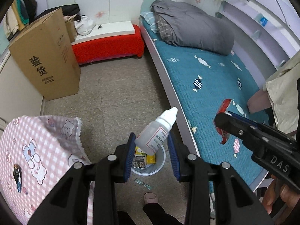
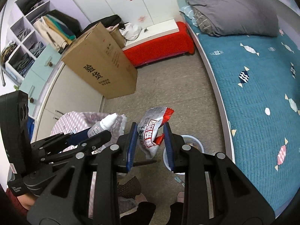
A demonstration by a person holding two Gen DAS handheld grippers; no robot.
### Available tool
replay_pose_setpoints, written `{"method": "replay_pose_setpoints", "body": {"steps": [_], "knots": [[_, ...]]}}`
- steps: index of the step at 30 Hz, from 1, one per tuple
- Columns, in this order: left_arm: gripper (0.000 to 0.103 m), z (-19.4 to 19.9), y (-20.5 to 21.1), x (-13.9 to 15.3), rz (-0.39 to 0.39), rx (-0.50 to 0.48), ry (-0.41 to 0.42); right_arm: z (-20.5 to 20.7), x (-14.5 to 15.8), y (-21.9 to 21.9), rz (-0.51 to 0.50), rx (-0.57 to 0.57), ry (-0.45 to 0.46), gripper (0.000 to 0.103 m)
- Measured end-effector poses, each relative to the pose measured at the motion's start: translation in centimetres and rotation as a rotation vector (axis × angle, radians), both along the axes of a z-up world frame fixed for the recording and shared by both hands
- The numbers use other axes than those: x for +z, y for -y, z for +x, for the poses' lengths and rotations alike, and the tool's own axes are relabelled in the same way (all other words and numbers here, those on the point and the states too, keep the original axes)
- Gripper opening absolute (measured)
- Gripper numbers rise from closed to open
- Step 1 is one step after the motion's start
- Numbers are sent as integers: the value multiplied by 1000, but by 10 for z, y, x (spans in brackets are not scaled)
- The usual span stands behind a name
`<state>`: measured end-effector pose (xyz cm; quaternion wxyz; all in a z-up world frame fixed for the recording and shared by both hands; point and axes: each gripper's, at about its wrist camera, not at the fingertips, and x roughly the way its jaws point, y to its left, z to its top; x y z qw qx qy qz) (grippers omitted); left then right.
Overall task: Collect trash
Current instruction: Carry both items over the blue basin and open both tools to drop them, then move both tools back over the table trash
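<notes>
Clamping a white dropper bottle (image 1: 156,131) in the left gripper (image 1: 151,144), above a trash bin (image 1: 162,159) whose wrappers show only here. Pinching a red-and-silver snack wrapper (image 2: 152,131) in the right gripper (image 2: 150,140), its print legible only from the right wrist.

A small bedroom with a worn speckled floor (image 1: 116,93): a bed (image 1: 210,78) under a teal candy-print quilt, a grey duvet (image 1: 195,26) heaped at its head, a red-draped bench (image 1: 106,46), a tall cardboard box (image 1: 45,56), and white wardrobe doors (image 2: 150,1) with butterfly stickers.
</notes>
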<state>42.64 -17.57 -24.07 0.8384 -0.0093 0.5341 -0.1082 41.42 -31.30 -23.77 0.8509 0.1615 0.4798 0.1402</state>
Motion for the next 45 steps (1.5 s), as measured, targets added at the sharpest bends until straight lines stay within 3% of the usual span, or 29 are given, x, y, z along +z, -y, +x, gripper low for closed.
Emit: {"method": "replay_pose_setpoints", "body": {"steps": [3,6,9,26,28,31,38,45], "knots": [[38,5,10,-1,-3,-19,-18,2,-3,10,12,-18,-10,28],[61,9,15,-7,25,-14,-37,2,-8,15,20,-25,-21,28],[70,10,15,-9,36,6,-43,2,-13,16,26,-28,-36,28],[70,8,-17,-12,60,86,-63,4,-27,-1,35,7,-69,28],[70,6,-25,-12,58,99,-65,5,-27,-6,31,13,-74,31],[70,3,-35,-11,54,115,-68,3,-29,-13,9,-6,-81,56],[72,-9,-66,-10,62,156,-63,-1,-31,-39,-16,12,-89,59],[72,-31,-131,-10,65,245,-66,-7,-33,-99,-16,81,-95,59]]}}
